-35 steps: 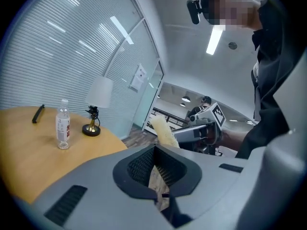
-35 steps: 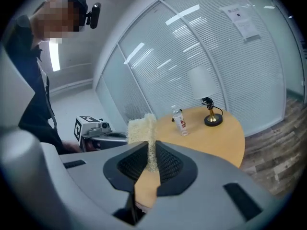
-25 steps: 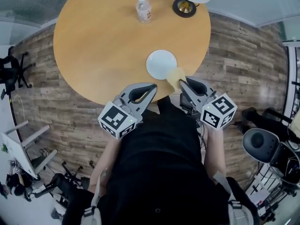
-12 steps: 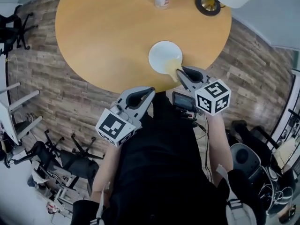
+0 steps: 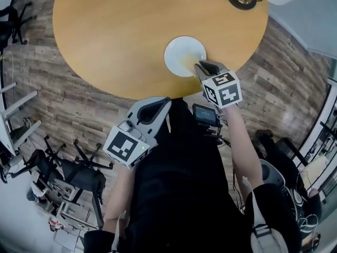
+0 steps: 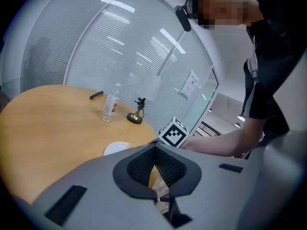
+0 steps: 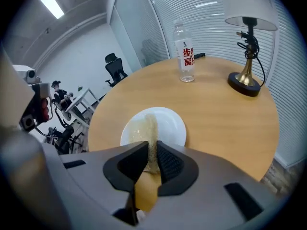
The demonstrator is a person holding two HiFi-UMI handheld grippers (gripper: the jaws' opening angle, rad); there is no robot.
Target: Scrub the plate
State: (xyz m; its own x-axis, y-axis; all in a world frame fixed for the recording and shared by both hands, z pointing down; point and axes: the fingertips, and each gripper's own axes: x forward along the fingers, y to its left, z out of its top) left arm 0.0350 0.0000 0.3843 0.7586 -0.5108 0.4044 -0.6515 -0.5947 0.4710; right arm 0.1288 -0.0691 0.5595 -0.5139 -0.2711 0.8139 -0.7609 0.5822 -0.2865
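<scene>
Yellow sponge (image 7: 151, 126) lengthwise onto plate (image 7: 175, 123) (along jaws) | right hand-held gripper (image 7: 152, 143) clamps it | left hand-held gripper (image 6: 155, 150) closed

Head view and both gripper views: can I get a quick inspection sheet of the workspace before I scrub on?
Surface: round wooden table, no spills seen.
Job's things: white plate near the table's edge; yellow sponge reaching onto it.
Clutter: water bottle, lamp, small dark object, all on the far side.
Grippers: right gripper shut on sponge; left gripper shut, empty, off the table.
Cables: cord on lamp stem.
Surroundings: plank floor, office chairs.
</scene>
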